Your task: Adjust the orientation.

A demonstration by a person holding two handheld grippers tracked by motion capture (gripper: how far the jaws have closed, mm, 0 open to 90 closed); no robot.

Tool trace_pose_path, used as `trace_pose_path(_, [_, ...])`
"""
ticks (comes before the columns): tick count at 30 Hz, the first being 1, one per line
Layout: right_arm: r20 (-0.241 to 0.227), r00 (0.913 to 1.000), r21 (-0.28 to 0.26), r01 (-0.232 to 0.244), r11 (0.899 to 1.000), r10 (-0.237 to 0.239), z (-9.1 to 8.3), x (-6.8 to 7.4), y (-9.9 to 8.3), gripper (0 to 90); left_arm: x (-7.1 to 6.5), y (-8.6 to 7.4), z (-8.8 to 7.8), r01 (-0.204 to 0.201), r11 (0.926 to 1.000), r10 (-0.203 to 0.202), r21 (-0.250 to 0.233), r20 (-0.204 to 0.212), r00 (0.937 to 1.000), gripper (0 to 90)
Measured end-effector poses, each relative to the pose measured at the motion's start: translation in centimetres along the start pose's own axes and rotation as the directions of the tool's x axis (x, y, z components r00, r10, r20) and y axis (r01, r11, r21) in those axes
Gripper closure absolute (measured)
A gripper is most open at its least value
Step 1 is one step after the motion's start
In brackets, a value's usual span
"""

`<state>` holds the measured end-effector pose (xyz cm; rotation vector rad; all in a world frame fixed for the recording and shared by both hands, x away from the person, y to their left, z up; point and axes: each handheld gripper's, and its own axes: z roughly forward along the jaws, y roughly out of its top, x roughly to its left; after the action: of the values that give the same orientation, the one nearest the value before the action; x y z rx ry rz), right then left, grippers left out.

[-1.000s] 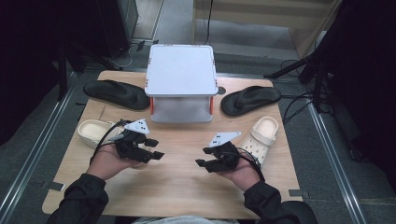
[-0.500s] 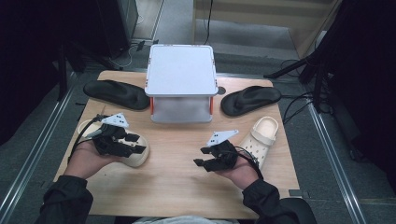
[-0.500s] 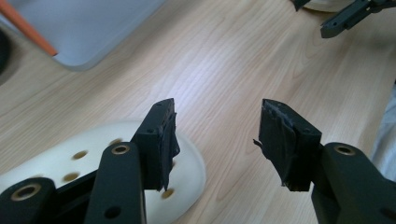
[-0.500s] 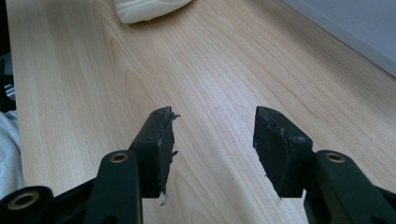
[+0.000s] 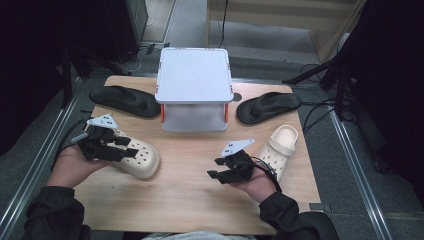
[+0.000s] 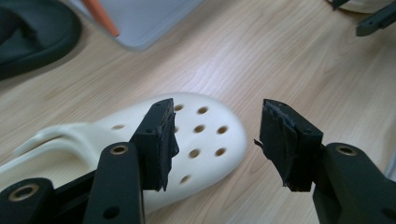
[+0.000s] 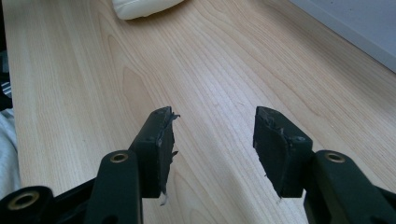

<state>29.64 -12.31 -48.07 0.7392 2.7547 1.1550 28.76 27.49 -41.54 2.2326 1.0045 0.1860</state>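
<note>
A cream clog (image 5: pixel 142 161) lies at the table's front left, toe pointing right, holes on top (image 6: pixel 205 135). My left gripper (image 5: pixel 129 146) hangs open just above its heel and strap end, jaws pointing along the shoe toward the toe; its pads (image 6: pixel 161 140) grip nothing. A second cream clog (image 5: pixel 280 147) lies at the front right. My right gripper (image 5: pixel 214 168) is just left of that clog, open over bare wood (image 7: pixel 212 135) and pointing left. The first clog's toe (image 7: pixel 144 7) lies far ahead of it.
A white two-level rack (image 5: pixel 195 75) with orange legs stands at the middle back. A black sandal (image 5: pixel 125 100) lies left of it and another black sandal (image 5: pixel 267 106) right of it. Bare wood (image 5: pixel 195 200) stretches between the grippers. Metal rails run along both table sides.
My left gripper has drawn back to the left and a little up, from over the clog's toe to its heel end, uncovering the toe. The right gripper has stayed put.
</note>
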Motion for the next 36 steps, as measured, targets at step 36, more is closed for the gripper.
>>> trace_pose_path(36, [0.004,0.9998,0.026,0.017,1.000,-0.017,0.5,0.3,0.0,47.8,5.0,-2.2,3.3,0.186,0.9759,-0.193,0.115,0.059,0.9794,66.9])
